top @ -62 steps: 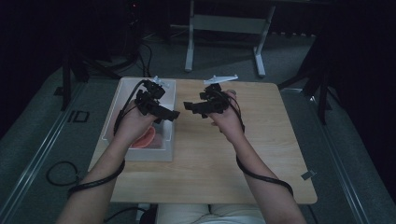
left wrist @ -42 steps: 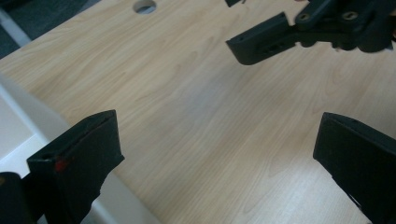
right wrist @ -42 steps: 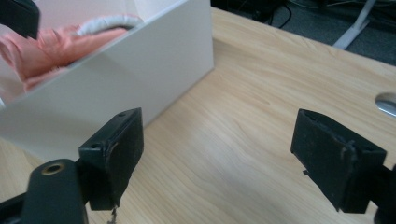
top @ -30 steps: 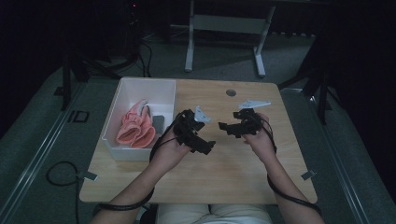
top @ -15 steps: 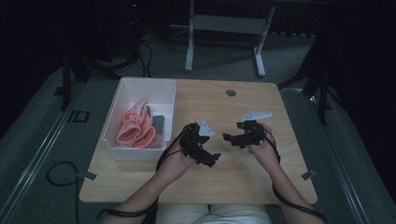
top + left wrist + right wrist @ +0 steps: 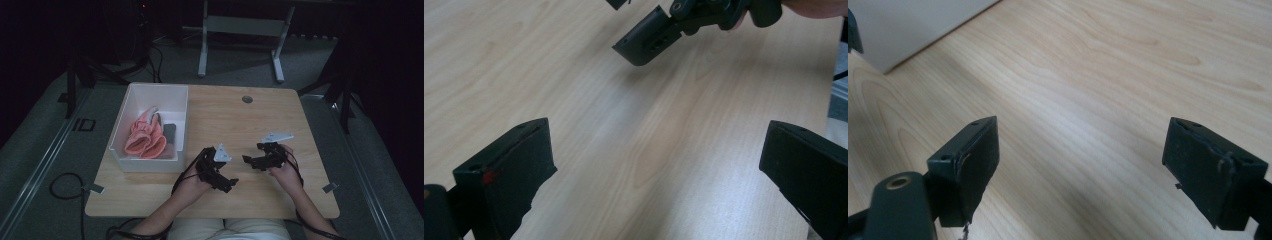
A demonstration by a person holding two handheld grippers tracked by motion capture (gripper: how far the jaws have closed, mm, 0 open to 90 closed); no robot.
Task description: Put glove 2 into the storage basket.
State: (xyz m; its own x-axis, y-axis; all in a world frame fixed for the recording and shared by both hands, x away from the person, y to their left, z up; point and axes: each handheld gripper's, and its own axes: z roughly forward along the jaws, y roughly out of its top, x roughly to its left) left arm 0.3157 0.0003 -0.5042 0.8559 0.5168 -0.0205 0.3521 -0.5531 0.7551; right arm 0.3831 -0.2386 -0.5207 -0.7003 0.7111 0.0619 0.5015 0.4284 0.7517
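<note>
Two hand-held grippers (image 6: 239, 171) (both empty, agape)

High view: fixed above the person's side, facing forward and down; takes in the whole table (image 6: 260, 110), the white bin (image 6: 131, 107) at its left and the floor beyond.

Left gripper view: rides low, close over the wood, looking between its own jaws toward the right gripper (image 6: 651, 37) at its top edge.

Right gripper view: equally close, facing the bin's wall (image 6: 903, 25). All three share the tabletop's near middle.
</note>
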